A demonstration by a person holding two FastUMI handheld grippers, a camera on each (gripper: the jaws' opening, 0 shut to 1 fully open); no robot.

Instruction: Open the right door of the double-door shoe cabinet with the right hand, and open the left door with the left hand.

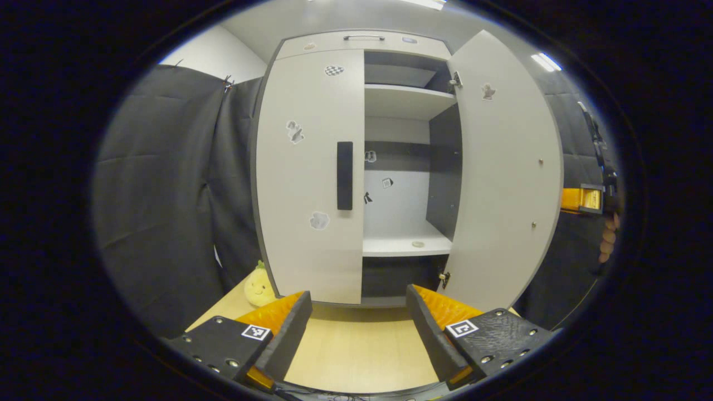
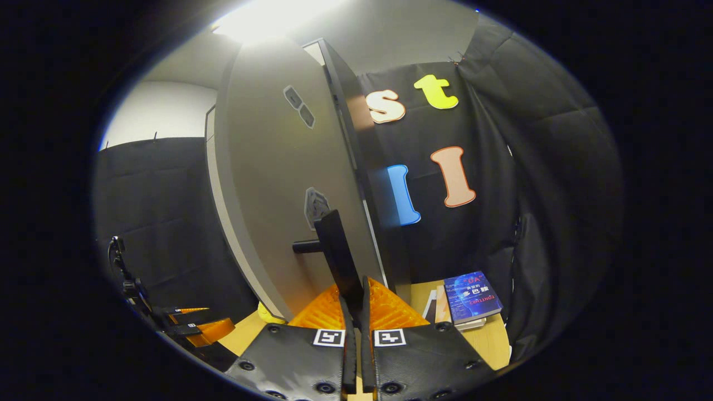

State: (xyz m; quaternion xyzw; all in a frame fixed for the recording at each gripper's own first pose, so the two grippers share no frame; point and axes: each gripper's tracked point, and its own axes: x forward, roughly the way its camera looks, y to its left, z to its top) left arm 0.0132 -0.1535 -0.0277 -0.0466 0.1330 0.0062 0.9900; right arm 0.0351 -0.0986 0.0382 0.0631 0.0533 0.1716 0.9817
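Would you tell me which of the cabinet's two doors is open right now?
The right door is swung open, exposing the shelves; the left door, with its dark vertical handle, sits shut.

Left gripper view: set back over the table [image 1: 356,351], facing the shoe cabinet [image 1: 312,167] head-on.
Right gripper view: close against the open right door [image 2: 278,184], looking along its face toward the booth wall.
Shared: right door [image 1: 504,184], table, left gripper [image 2: 192,328].
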